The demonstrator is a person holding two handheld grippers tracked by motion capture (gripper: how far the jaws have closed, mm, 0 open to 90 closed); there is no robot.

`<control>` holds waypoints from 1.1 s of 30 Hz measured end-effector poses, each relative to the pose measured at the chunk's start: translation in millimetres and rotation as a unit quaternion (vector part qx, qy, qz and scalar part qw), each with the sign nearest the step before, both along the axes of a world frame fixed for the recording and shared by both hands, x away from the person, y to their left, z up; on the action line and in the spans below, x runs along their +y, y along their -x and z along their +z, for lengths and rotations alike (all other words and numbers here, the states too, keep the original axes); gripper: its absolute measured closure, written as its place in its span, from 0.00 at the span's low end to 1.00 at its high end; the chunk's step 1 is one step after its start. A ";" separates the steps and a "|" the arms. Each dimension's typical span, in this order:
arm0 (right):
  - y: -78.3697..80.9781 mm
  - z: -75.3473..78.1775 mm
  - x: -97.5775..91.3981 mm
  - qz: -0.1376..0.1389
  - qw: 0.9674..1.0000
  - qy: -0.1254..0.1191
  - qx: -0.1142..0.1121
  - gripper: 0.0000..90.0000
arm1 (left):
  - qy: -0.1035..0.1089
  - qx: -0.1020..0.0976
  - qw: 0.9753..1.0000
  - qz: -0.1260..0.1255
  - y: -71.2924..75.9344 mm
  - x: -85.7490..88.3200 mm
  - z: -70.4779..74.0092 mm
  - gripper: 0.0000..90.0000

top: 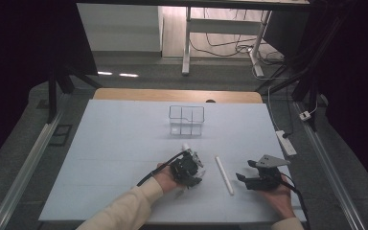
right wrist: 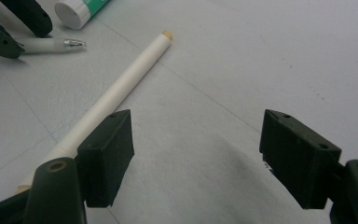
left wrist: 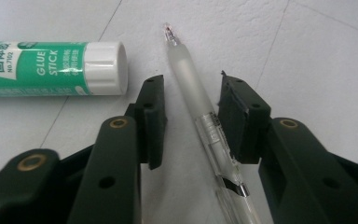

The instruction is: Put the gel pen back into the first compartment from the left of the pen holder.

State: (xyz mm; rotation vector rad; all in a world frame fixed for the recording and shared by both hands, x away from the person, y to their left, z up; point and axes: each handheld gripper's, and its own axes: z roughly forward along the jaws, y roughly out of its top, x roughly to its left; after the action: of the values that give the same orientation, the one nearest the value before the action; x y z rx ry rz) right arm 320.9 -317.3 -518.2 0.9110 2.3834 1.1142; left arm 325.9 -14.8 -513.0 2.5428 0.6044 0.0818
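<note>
1. Two claws rest low over the pale matte worktop [top: 124,143].
2. Left claw [left wrist: 191,116] is spread apart around a frosted, clear-barrelled pen [left wrist: 200,112] lying between its jaws; a green-and-white glue stick [left wrist: 51,69] lies just beside.
3. Right claw [right wrist: 196,154] gapes wide, holding nothing; a slim white cylindrical stick [right wrist: 121,88] lies beside one jaw.
4. Wire basket [top: 187,120] stands well apart.

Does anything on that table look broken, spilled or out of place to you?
Nothing looks spilled or broken. A glue stick, a clear pen and a white stick lie loose on the white table, while the wire basket farther back stands upright. The left gripper straddles the pen with open fingers.
</note>
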 end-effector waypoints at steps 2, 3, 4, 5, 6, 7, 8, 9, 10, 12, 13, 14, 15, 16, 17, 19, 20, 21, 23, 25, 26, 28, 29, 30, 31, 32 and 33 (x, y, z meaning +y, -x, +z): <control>0.0 0.0 0.1 0.000 1.000 0.000 0.000 0.28 | -0.004 -0.005 1.000 0.002 1.8 -1.5 0.3 0.69; 0.0 0.0 0.0 0.000 1.000 0.000 0.000 0.28 | -0.005 -0.006 1.000 0.001 2.3 -2.1 0.4 0.70; 0.0 -0.1 0.0 0.000 1.000 0.000 0.000 0.28 | -0.005 -0.005 1.000 0.000 2.8 -2.4 0.6 0.71; 0.0 0.0 0.0 0.000 1.000 0.000 0.000 0.28 | -0.006 -0.005 1.000 -0.001 3.4 -2.7 0.7 0.75; 0.1 0.1 0.0 0.000 1.000 0.000 0.000 0.28 | -0.007 -0.005 1.000 -0.001 4.1 -3.1 0.9 0.76; 0.1 0.1 0.0 0.000 1.000 0.000 0.000 0.28 | -0.007 -0.005 1.000 -0.001 4.4 -3.6 1.0 0.76; 0.0 0.1 -0.1 0.000 1.000 0.000 0.000 0.28 | -0.007 -0.004 1.000 -0.001 4.5 -3.8 1.0 0.78; 0.0 0.1 -0.1 -0.001 1.000 0.000 0.000 0.28 | -0.007 -0.002 1.000 -0.001 4.4 -3.8 1.0 0.79; 0.0 0.1 0.0 -0.001 1.000 0.000 0.000 0.28 | -0.007 -0.001 1.000 0.000 4.5 -3.8 1.0 0.79; 0.0 0.1 -0.1 0.000 1.000 0.000 0.000 0.28 | -0.007 0.000 1.000 0.002 4.7 -4.1 1.2 0.80; 0.0 0.0 -0.1 0.000 1.000 0.001 0.000 0.28 | -0.008 0.000 1.000 0.002 4.9 -4.2 1.3 0.81; -0.1 0.0 -0.1 0.000 1.000 0.001 0.000 0.28 | -0.007 0.001 1.000 0.002 5.0 -4.3 1.4 0.82; -0.1 0.1 -0.1 -0.001 1.000 0.001 0.000 0.28 | -0.008 0.001 1.000 0.002 4.9 -4.4 1.5 0.84; -0.1 0.1 -0.2 -0.001 1.000 0.000 -0.001 0.28 | -0.008 0.003 1.000 0.002 4.9 -4.4 1.5 0.86; -0.1 0.1 -0.2 -0.001 1.000 0.000 -0.001 0.28 | -0.007 0.004 1.000 0.003 4.7 -4.3 1.5 0.86; 0.0 0.2 -0.1 -0.002 1.000 0.001 0.000 0.28 | -0.003 0.008 1.000 0.004 3.9 -3.8 1.3 0.87; 0.0 0.2 0.0 -0.002 1.000 0.000 0.000 0.28 | -0.002 0.010 1.000 0.005 3.7 -3.7 1.1 0.87; -0.1 0.1 -0.1 -0.001 1.000 0.001 -0.001 0.28 | -0.001 0.011 1.000 0.006 3.6 -3.6 1.1 0.88; -0.2 0.1 -0.1 -0.002 1.000 0.001 0.000 0.28 | -0.001 0.013 1.000 0.007 3.2 -3.4 1.3 0.88; -0.2 0.2 -0.2 -0.003 1.000 0.001 -0.001 0.28 | -0.001 0.013 1.000 0.007 3.0 -3.3 1.3 0.88; -0.2 0.3 -0.3 -0.003 1.000 0.002 -0.001 0.28 | -0.001 0.013 1.000 0.006 3.0 -3.1 1.3 0.88; -0.2 0.3 -0.3 -0.003 1.000 0.002 -0.001 0.28 | 0.000 0.013 1.000 0.006 2.8 -2.7 1.3 0.88; -0.2 0.4 -0.4 -0.003 1.000 0.002 -0.001 0.28 | 0.001 0.013 1.000 0.005 2.7 -2.5 1.4 0.88; -0.2 0.4 -0.4 -0.003 1.000 0.002 -0.001 0.28 | 0.002 0.014 1.000 0.004 2.6 -2.3 1.3 0.88; -0.2 0.4 -0.4 -0.003 1.000 0.002 -0.001 0.28 | 0.003 0.015 1.000 0.003 2.5 -1.9 1.6 0.88; -0.2 0.4 -0.5 -0.004 1.000 0.002 -0.001 0.28 | 0.005 0.017 1.000 0.002 2.3 -1.5 1.8 0.88; -0.2 0.4 -0.7 -0.004 1.000 0.002 -0.001 0.28 | 0.009 0.019 1.000 0.000 2.3 -0.8 2.1 0.88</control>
State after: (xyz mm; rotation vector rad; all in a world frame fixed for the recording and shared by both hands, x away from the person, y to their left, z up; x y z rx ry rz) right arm 321.1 -318.0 -517.8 0.9158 2.3781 1.1065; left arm 323.6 -15.6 -510.9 2.5310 0.6179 0.0282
